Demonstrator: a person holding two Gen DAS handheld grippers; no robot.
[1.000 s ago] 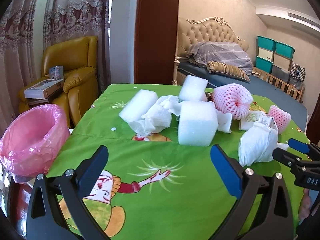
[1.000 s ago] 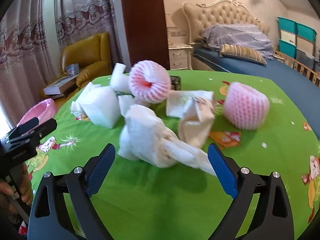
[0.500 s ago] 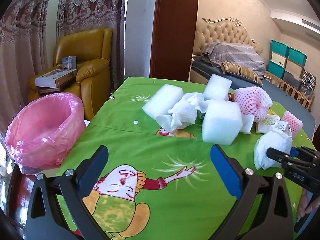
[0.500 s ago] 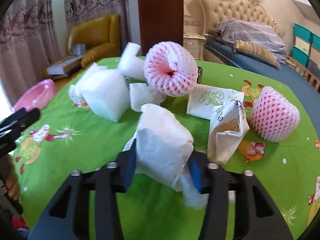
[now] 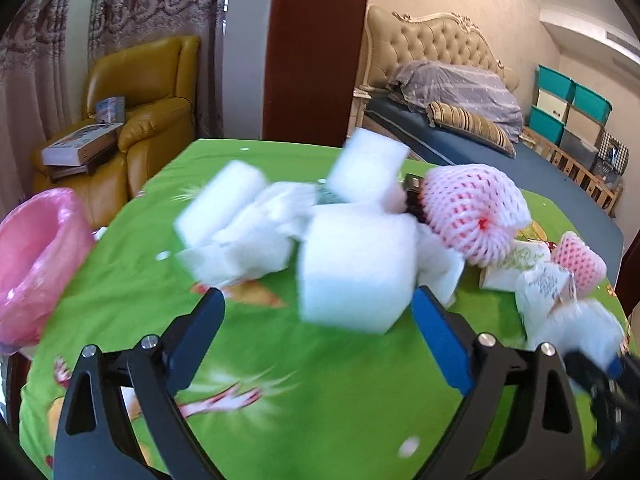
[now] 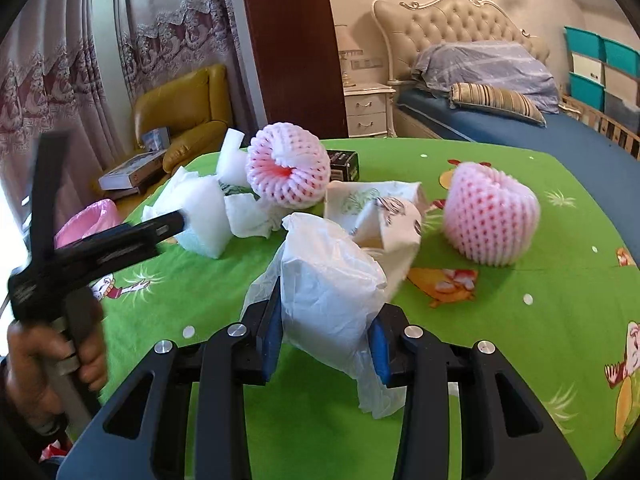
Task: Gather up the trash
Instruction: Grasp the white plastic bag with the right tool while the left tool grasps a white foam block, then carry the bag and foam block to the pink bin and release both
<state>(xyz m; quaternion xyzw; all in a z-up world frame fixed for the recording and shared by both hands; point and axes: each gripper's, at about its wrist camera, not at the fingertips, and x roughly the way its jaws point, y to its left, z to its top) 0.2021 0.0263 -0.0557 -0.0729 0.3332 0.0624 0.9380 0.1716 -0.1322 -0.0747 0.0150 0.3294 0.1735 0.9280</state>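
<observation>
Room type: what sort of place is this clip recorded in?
Most likely a home bedroom: a bed with a tufted headboard, a nightstand and a yellow armchair by lace curtains surround the green-covered table.

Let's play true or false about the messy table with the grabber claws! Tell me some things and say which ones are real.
1. The right gripper is squeezing a crumpled white plastic bag. True.
2. The left gripper is clamped on a pink foam net. False: its jaws are open around nothing, with a white foam block just ahead.
3. Two pink foam nets lie on the green tablecloth. True.
4. The bin with the pink bag is sitting on the bed. False: it is beside the table, near the yellow armchair.
</observation>
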